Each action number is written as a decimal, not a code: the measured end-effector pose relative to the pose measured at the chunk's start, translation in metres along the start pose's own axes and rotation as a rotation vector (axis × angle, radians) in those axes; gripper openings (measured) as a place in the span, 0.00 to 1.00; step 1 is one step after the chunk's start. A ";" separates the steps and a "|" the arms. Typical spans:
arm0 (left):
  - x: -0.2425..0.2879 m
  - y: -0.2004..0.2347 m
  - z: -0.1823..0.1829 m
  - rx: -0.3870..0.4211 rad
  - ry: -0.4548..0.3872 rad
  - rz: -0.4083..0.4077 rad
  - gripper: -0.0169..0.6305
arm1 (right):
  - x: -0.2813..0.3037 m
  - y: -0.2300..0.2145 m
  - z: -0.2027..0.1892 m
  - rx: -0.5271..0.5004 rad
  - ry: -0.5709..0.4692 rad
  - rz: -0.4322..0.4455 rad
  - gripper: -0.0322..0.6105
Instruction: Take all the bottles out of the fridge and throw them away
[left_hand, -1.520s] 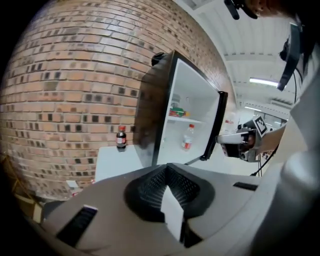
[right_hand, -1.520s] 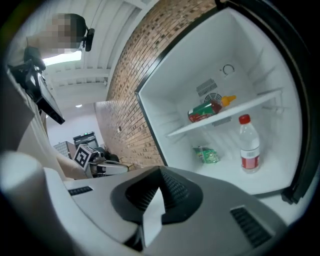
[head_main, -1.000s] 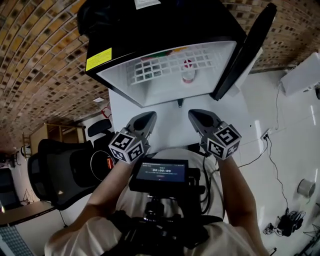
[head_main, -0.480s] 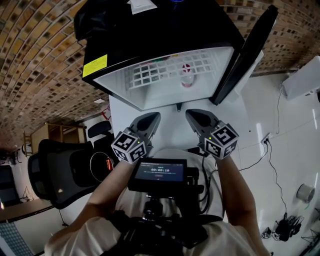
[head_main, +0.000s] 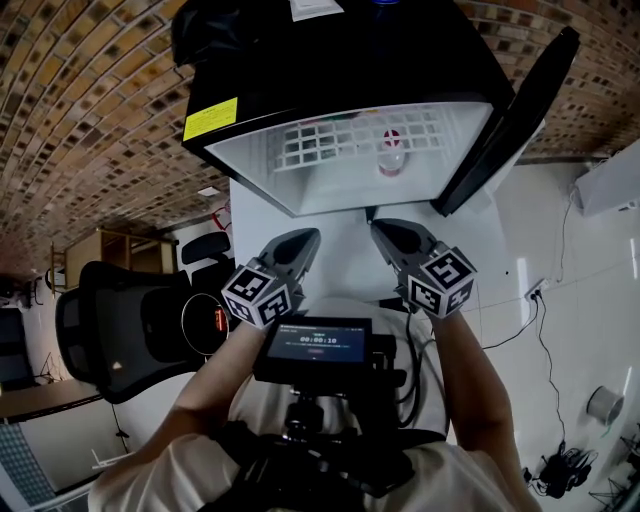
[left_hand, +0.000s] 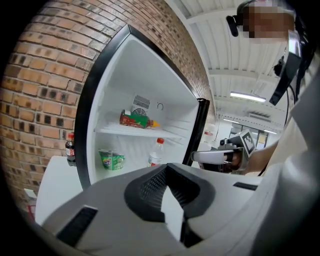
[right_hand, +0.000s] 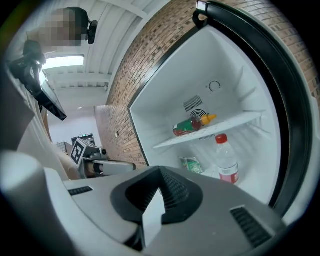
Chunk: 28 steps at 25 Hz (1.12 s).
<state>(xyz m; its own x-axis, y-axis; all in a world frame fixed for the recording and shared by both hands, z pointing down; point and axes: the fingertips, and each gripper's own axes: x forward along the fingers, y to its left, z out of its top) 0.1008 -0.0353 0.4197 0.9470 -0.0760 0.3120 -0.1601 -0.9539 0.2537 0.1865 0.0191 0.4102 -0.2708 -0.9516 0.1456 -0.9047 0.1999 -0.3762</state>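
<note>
The small black fridge (head_main: 300, 70) stands open, its door (head_main: 510, 110) swung to the right. A clear bottle with a red cap (head_main: 392, 152) (left_hand: 155, 154) (right_hand: 227, 161) stands upright on the fridge floor. A red sauce bottle (left_hand: 136, 120) (right_hand: 194, 124) lies on the wire shelf above it. A green packet (left_hand: 111, 160) (right_hand: 191, 165) sits on the floor to the left. My left gripper (head_main: 303, 240) (left_hand: 167, 200) and right gripper (head_main: 383, 232) (right_hand: 157, 200) hover side by side in front of the opening, both shut and empty, well short of the bottles.
The fridge rests on a white table (head_main: 340, 215). A dark cola bottle (left_hand: 71, 149) stands on that table outside the fridge, to its left. A black office chair (head_main: 120, 340) is at the left. Cables (head_main: 545, 330) trail over the white floor at the right.
The head view has shifted, so the fridge sits a little further right. My right gripper has edged slightly inward. Both grippers stay shut and empty.
</note>
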 end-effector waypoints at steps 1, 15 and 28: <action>-0.001 0.002 -0.002 0.011 0.001 0.001 0.03 | 0.001 0.001 0.000 0.001 -0.001 0.001 0.05; 0.026 -0.009 0.000 0.018 0.011 -0.056 0.04 | -0.017 -0.012 -0.003 0.030 -0.022 -0.066 0.05; 0.082 -0.011 -0.013 0.039 0.063 -0.022 0.04 | -0.042 -0.041 -0.009 0.067 -0.025 -0.104 0.05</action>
<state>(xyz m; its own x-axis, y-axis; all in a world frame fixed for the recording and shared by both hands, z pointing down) 0.1762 -0.0273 0.4546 0.9307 -0.0376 0.3638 -0.1271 -0.9659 0.2254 0.2322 0.0534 0.4280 -0.1675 -0.9721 0.1645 -0.9031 0.0844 -0.4210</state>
